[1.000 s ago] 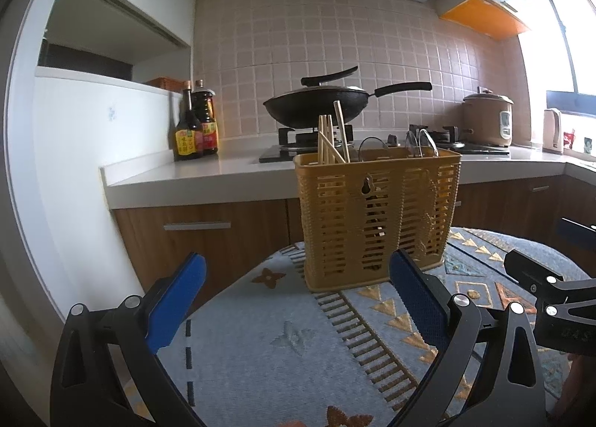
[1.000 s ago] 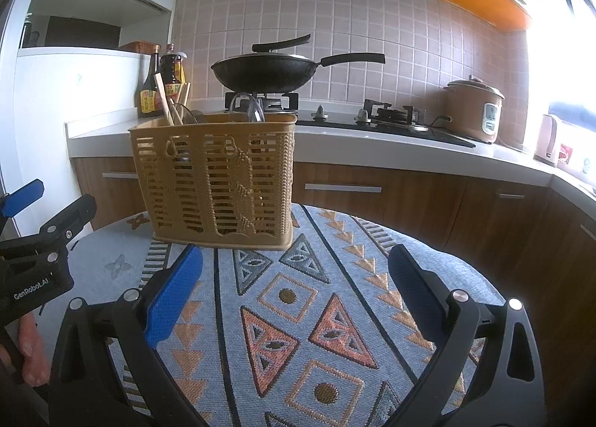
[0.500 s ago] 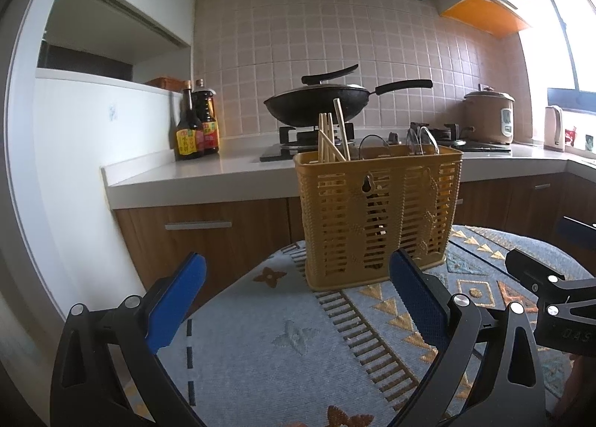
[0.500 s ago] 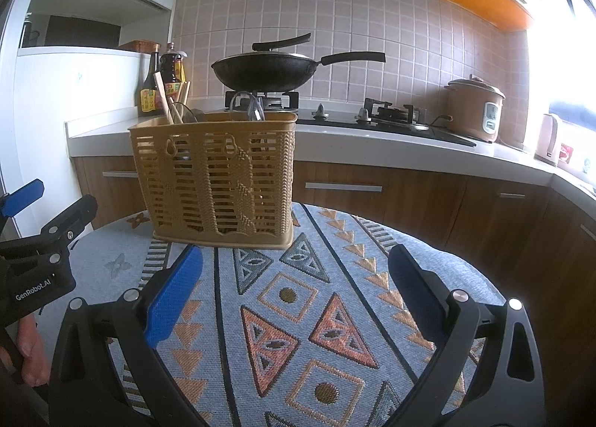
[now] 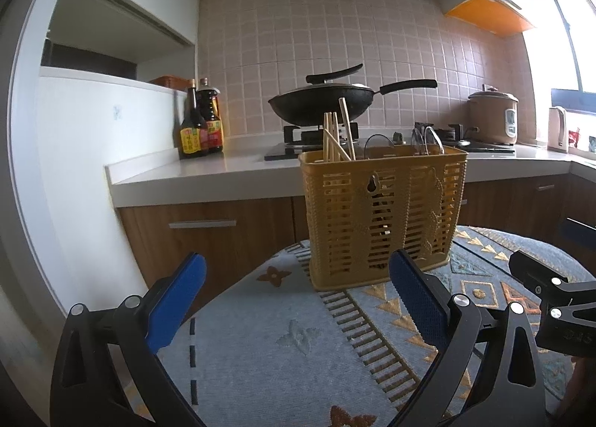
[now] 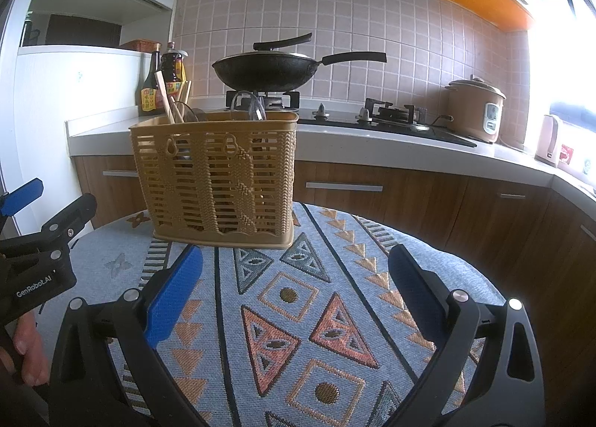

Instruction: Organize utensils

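Note:
A tan plastic utensil basket [image 5: 383, 218] stands on a round table with a patterned cloth [image 5: 283, 345]; it also shows in the right wrist view [image 6: 219, 181]. Wooden chopsticks [image 5: 335, 136] stand in its left end and clear spoon bowls [image 5: 428, 136] stick up at its right. In the right wrist view the chopsticks [image 6: 167, 103] and spoons [image 6: 249, 107] show too. My left gripper [image 5: 298, 300] is open and empty, short of the basket. My right gripper [image 6: 294, 296] is open and empty, also short of it.
Behind the table runs a white counter [image 5: 208, 170] over brown cabinets. On it stand two sauce bottles [image 5: 201, 125], a stove with a black wok [image 5: 324, 103], a rice cooker [image 6: 475, 110] and a kettle [image 5: 557, 129]. A white wall [image 5: 93, 174] is at left.
The view has shifted very slightly. Both grippers stay open and empty, and the basket has not moved.

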`<state>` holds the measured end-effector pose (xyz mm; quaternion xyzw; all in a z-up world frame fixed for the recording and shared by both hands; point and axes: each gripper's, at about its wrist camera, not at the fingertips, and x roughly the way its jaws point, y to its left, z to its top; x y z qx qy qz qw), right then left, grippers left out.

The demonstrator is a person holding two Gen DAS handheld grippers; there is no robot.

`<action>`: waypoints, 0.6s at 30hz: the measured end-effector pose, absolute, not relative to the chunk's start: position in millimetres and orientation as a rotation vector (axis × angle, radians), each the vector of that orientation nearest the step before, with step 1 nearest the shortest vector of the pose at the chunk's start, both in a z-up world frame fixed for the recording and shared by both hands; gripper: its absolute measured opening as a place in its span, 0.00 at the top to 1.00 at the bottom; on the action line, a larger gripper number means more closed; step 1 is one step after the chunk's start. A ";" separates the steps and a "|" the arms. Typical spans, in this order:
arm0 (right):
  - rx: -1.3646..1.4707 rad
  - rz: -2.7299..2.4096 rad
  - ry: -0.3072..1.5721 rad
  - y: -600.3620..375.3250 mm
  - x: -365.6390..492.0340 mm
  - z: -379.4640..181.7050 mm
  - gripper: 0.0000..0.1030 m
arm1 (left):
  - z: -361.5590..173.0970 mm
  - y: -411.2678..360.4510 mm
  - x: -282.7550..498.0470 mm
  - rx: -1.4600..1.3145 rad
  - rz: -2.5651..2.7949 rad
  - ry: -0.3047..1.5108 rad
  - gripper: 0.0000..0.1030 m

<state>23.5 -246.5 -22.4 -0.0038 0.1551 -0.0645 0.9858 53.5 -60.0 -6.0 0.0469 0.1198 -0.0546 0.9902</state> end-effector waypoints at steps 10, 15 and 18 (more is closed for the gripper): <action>-0.004 -0.130 0.311 -246.5 23.8 -22.8 0.08 | -6.4 -60.1 51.6 0.091 -0.140 0.239 0.07; -0.002 -0.138 0.298 -247.4 21.4 -22.2 0.08 | -6.7 -62.2 49.4 0.094 -0.163 0.244 0.07; 0.001 -0.163 0.252 -248.4 13.8 -19.1 0.08 | -5.4 -64.1 43.0 0.104 -0.157 0.202 0.07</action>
